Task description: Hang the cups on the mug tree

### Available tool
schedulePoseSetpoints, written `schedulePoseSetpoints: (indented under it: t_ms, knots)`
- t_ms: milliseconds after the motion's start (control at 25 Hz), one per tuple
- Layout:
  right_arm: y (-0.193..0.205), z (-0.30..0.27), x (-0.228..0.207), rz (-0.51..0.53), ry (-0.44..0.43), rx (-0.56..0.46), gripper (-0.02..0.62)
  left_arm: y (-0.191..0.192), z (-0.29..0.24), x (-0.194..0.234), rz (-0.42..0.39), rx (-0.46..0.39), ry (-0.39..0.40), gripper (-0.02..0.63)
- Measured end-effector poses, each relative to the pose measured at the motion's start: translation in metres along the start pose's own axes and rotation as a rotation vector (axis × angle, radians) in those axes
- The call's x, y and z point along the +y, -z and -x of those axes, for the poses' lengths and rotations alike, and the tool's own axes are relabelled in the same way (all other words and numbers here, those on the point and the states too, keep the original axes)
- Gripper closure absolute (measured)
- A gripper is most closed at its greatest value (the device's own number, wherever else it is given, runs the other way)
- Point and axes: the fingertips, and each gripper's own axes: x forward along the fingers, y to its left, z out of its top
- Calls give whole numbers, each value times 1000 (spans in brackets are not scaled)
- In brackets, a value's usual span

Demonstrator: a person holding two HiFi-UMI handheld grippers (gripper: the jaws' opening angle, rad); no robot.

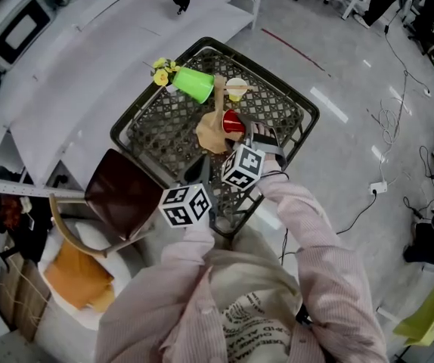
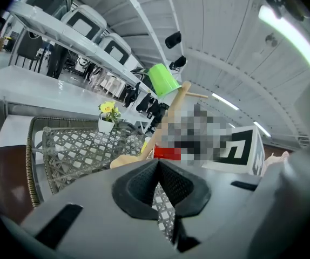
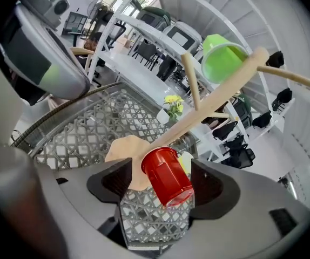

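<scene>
A wooden mug tree (image 1: 215,124) stands on a dark metal lattice table (image 1: 135,110). A green cup (image 1: 194,84) hangs on an upper peg, and a pale yellow cup (image 1: 237,89) sits on the far side. A red cup (image 1: 233,122) hangs low against the trunk. In the right gripper view the red cup (image 3: 167,176) lies between the jaws of my right gripper (image 3: 163,192), which is open, with gaps on both sides. The green cup (image 3: 221,58) shows high on the tree (image 3: 209,108). My left gripper (image 2: 156,186) is shut on nothing, held back near the table's front edge.
A small pot of yellow flowers (image 1: 162,72) stands on the table's far left corner. A brown chair (image 1: 122,193) sits at the table's left front. White benches lie beyond the table, and cables run across the floor on the right.
</scene>
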Motion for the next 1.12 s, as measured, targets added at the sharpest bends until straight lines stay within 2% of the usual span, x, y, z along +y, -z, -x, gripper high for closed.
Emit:
schedulePoseSetpoints:
  t_ms: [200, 720, 1120]
  knots:
    - [4, 14, -6, -108, 4, -26, 295, 3, -4, -10, -4, 7, 23, 607]
    - [37, 55, -46, -626, -10, -145, 295, 4, -17, -33, -30, 18, 57, 607]
    - [69, 38, -82, -860, -67, -242, 295, 14, -39, -57, -59, 40, 53, 607]
